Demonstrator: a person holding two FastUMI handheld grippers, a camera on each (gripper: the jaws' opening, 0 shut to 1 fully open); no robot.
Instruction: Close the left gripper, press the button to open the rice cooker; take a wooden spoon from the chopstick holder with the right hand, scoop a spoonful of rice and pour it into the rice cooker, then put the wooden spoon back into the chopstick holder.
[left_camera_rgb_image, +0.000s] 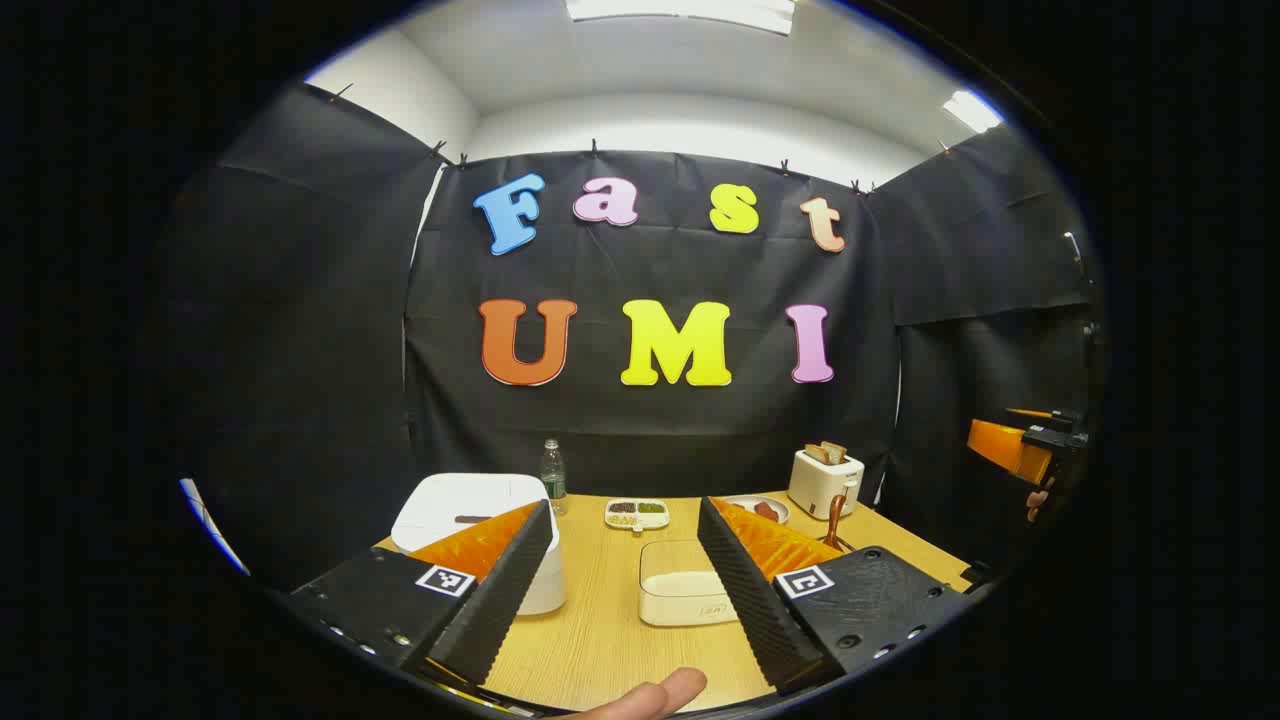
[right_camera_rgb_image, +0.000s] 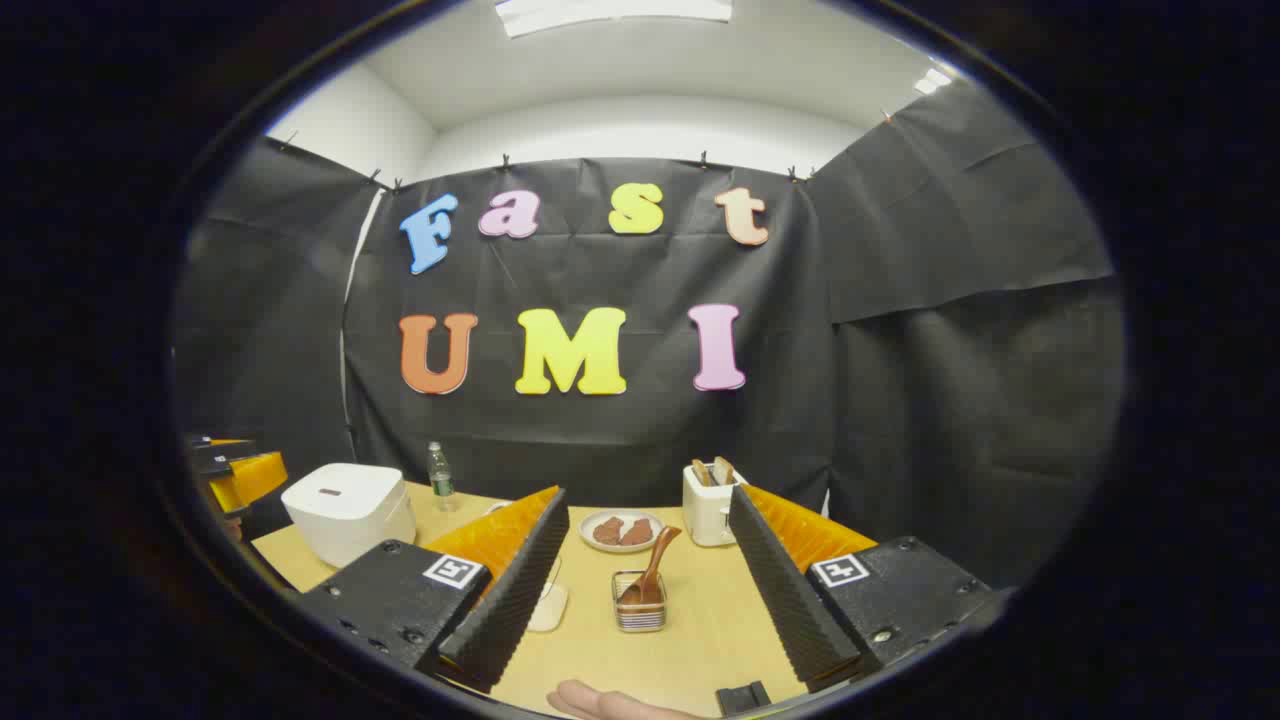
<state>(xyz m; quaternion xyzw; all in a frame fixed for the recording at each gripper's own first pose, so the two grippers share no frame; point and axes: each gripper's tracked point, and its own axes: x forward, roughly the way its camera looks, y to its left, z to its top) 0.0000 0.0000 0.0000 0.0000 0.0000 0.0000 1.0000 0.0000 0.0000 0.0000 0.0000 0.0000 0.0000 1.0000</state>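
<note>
Item 1, tabletop (left_camera_rgb_image: 600, 640): pale wood-grain laminate, flat, seen at the bottom of both views.

Item 2, rice cooker (left_camera_rgb_image: 470, 510): white, smooth plastic, boxy with rounded corners, lid down, a small dark bar on top. In the left gripper view I see it at lower left, partly behind my left tool's (left_camera_rgb_image: 620, 590) left finger, so it lies just ahead and to the left of that tool. In the right gripper view it sits at far left.

Item 3, wooden spoon (right_camera_rgb_image: 650, 570): reddish-brown, smooth, curved handle leaning up to the right, standing in the chopstick holder (right_camera_rgb_image: 640, 612), a small square wire basket. Both lie in the lower centre of the right gripper view, between the fingers of my right tool (right_camera_rgb_image: 645, 590) and farther on, untouched.

Item 4, rice box (left_camera_rgb_image: 688, 595): cream, rounded rectangle, closed lid, lower centre of the left gripper view, between the left tool's fingers but beyond them.

Item 5, tools: ribbed pads, fingers spread wide on both, nothing held. A fingertip of the hand (left_camera_rgb_image: 650, 693) shows at the bottom edge.

Item 6, other goods: white toaster (right_camera_rgb_image: 708, 505) with bread slices, round plate (right_camera_rgb_image: 620, 530) with brown pieces, clear water bottle (left_camera_rgb_image: 553, 477), divided tray (left_camera_rgb_image: 637, 513) of grains, all toward the back of the tabletop.
</note>
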